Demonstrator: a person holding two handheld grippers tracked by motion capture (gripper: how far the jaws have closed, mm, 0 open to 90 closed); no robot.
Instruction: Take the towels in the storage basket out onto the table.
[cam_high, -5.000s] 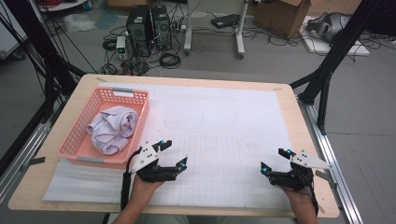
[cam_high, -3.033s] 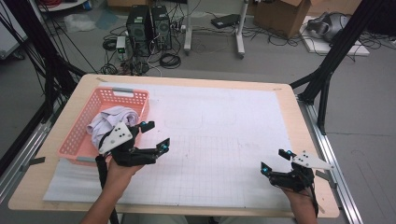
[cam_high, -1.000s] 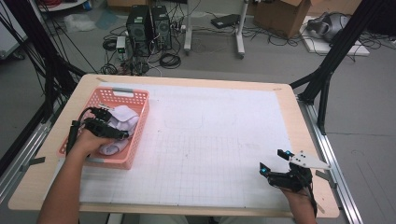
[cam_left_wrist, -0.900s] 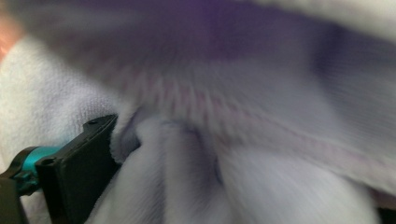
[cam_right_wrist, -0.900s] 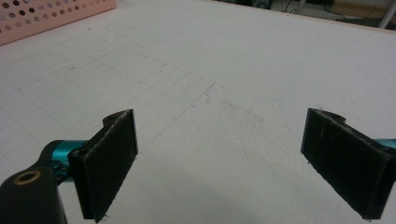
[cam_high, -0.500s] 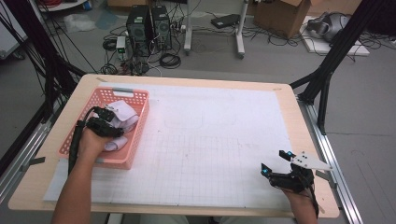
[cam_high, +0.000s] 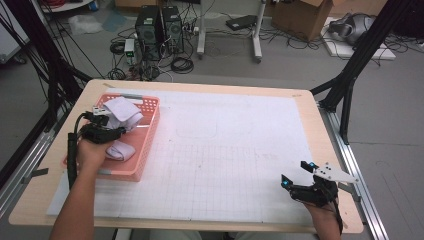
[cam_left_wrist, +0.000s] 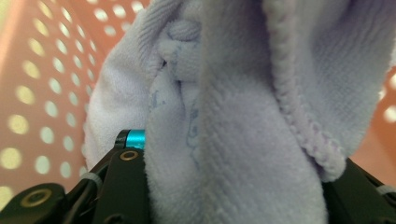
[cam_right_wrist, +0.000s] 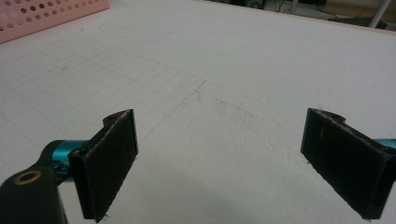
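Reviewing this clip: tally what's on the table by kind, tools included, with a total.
Pink basket: 1
Pale lilac towel: 1, bunched in the basket, gripped by the left tool
White gridded mat: 1
Tools: 2, left one and right tool, open over the mat
Total: 5

High view overlooks the whole bench (cam_high: 210, 150) from above; both tool views sit close, sharing the pink basket (cam_high: 145, 145).

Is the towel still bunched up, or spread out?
Bunched: the towel hangs in crumpled folds over the pink basket, gathered between the left tool's jaws.
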